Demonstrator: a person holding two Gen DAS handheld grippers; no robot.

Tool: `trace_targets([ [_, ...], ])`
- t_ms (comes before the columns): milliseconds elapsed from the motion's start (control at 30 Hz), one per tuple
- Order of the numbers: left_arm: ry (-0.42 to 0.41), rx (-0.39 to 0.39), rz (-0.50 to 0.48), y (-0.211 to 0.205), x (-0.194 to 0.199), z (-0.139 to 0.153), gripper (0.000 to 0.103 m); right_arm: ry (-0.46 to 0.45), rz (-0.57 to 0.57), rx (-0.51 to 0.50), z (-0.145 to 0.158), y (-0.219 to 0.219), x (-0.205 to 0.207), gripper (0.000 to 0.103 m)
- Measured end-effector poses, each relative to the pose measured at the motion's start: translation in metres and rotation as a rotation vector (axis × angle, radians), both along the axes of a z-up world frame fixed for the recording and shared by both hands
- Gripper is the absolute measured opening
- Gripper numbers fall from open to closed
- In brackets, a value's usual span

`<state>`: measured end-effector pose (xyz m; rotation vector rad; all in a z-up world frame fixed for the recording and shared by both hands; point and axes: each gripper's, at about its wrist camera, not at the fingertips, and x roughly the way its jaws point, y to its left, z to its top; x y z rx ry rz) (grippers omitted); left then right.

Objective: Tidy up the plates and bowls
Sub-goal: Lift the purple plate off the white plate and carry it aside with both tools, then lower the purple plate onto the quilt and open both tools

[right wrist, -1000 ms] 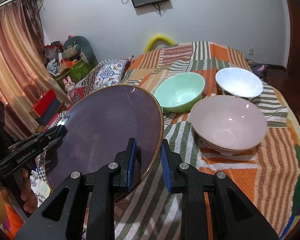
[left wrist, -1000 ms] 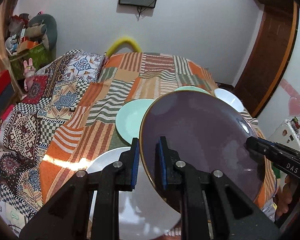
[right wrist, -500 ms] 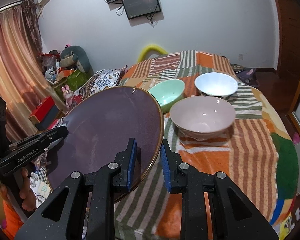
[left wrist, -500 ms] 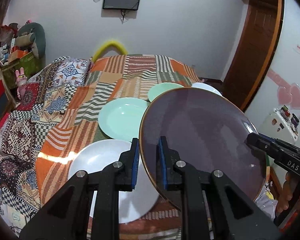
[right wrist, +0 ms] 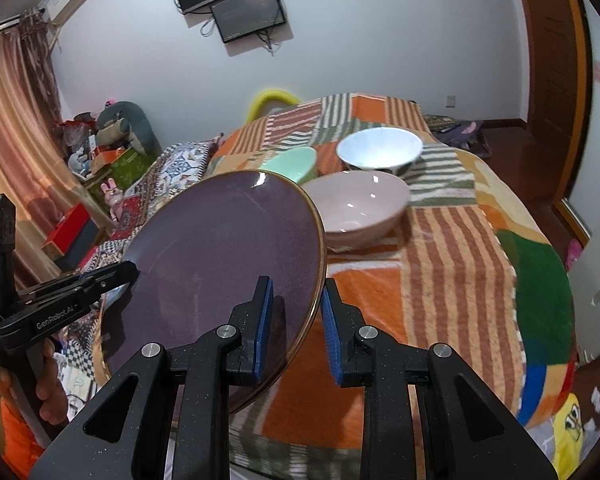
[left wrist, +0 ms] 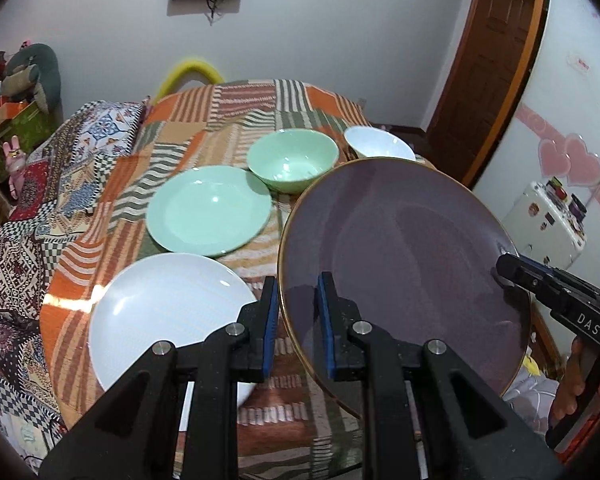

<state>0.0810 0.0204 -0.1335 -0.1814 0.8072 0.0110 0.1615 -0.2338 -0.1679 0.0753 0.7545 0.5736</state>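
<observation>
I count three plates: one purple plate (left wrist: 404, 264), one green plate (left wrist: 208, 210) and one white plate (left wrist: 168, 316). There are three bowls: one green bowl (left wrist: 292, 164), one white bowl (right wrist: 380, 154) and one pink bowl (right wrist: 360, 208). Two grippers are here, the left gripper (left wrist: 298, 320) and the right gripper (right wrist: 296, 328), each with two fingers.
</observation>
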Motion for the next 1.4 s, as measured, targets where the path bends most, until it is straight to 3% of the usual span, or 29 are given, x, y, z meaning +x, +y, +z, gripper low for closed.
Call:
trace_targets([
  [533, 0.136, 0.019, -0.059, -0.025, 0.015, -0.037, 0.019, 0.111, -0.041, -0.021, -0.034, -0.025, 0.002, 0.022],
  [1200, 0.29, -0.007, -0.02, -0.015, 0.044, -0.083, 0.019, 0.198, -0.037, -0.056, -0.061, -0.011, 0.017, 0.023],
  [1400, 0.326, -0.049, -0.017, -0.009, 0.052, -0.094, 0.019, 0.209, -0.038, -0.056, -0.065, -0.01, 0.022, 0.023],
])
